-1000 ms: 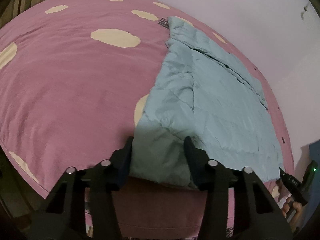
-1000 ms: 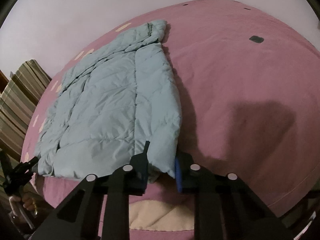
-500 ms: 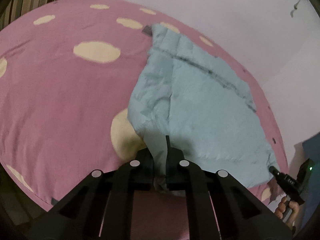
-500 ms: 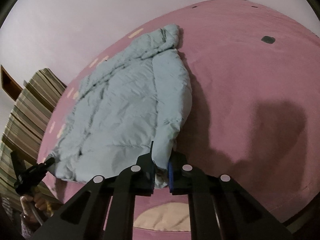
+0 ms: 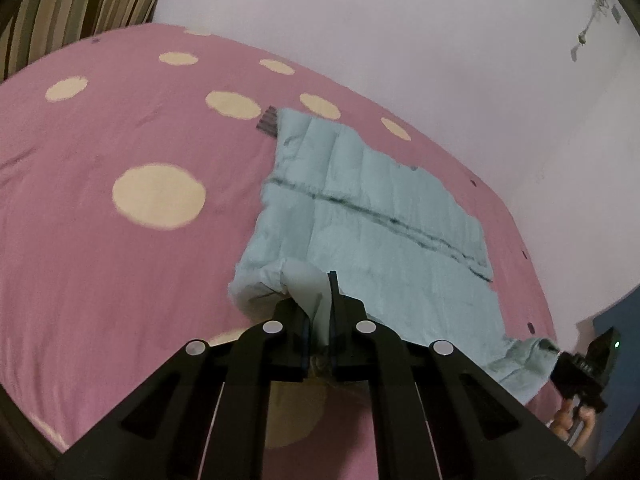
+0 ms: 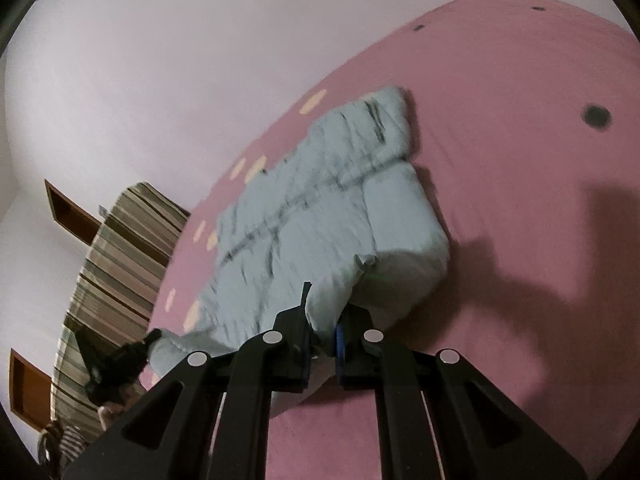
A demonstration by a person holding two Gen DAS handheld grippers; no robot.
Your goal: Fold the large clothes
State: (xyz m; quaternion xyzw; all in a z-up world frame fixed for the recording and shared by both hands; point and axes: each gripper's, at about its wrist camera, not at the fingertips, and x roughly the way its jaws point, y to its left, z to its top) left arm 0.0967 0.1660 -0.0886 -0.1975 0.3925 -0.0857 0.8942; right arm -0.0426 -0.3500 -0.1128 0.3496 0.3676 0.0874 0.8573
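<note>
A: Fingers [image 5: 298,322] of the left gripper [image 5: 318,322] angle downward, clamped on a near corner of the pale blue padded jacket [image 5: 372,232].

B: And the right gripper [image 6: 320,330]?

A: Tilted down likewise, pinching the other near corner, both corners raised off the pink spotted bed [image 5: 100,240].

B: Count?

A: One jacket, two grippers.

B: Differences between views?

A: The right view alone shows a striped curtain [image 6: 116,264] in full and brown wall niches [image 6: 68,210]; the left view shows a blue panel [image 5: 622,364].
</note>
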